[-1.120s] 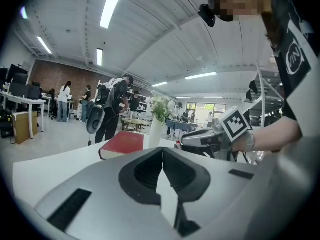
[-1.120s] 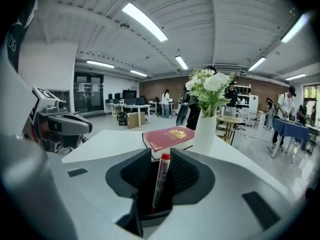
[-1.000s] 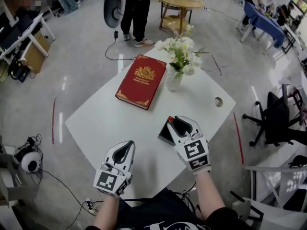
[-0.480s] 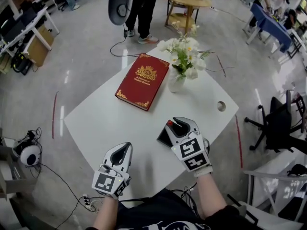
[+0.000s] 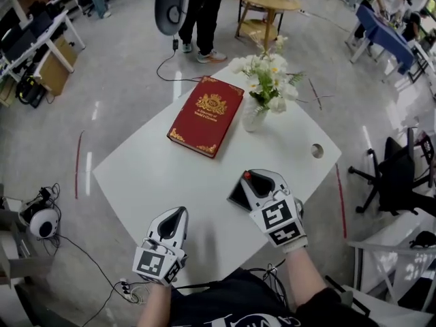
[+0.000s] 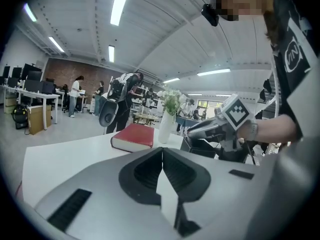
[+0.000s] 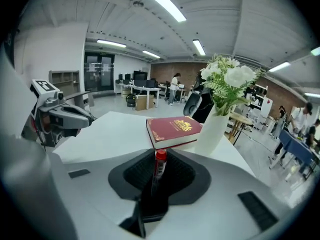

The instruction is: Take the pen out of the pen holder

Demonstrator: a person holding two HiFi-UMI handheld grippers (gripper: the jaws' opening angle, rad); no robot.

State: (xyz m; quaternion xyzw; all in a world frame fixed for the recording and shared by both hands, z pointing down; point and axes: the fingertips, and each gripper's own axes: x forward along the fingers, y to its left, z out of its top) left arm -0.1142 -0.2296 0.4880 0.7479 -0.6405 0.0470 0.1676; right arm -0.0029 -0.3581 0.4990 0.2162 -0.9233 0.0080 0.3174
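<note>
A black pen holder (image 5: pixel 238 192) stands near the white table's (image 5: pixel 150 176) right front corner, with a red-capped pen (image 5: pixel 248 176) upright in it. My right gripper (image 5: pixel 256 178) is over the holder. Its jaws are closing on the pen (image 7: pixel 159 165) and the pads touch its sides just below the red cap; the holder (image 7: pixel 150 204) shows dark beneath. My left gripper (image 5: pixel 172 225) hovers at the table's front edge, left of the holder, shut and holding nothing. From the left gripper view (image 6: pixel 162 156) the right gripper (image 6: pixel 200 130) is seen above the holder (image 6: pixel 205 148).
A red hardback book (image 5: pixel 206 114) lies at the table's far side beside a white vase of flowers (image 5: pixel 262 90). A cable hole (image 5: pixel 317 150) is near the right corner. A person stands beyond the table, next to a round wooden table (image 5: pixel 266 2). An office chair (image 5: pixel 392 176) stands to the right.
The right gripper's jaws have narrowed around the pen's red cap while staying over the holder. The left gripper has barely moved.
</note>
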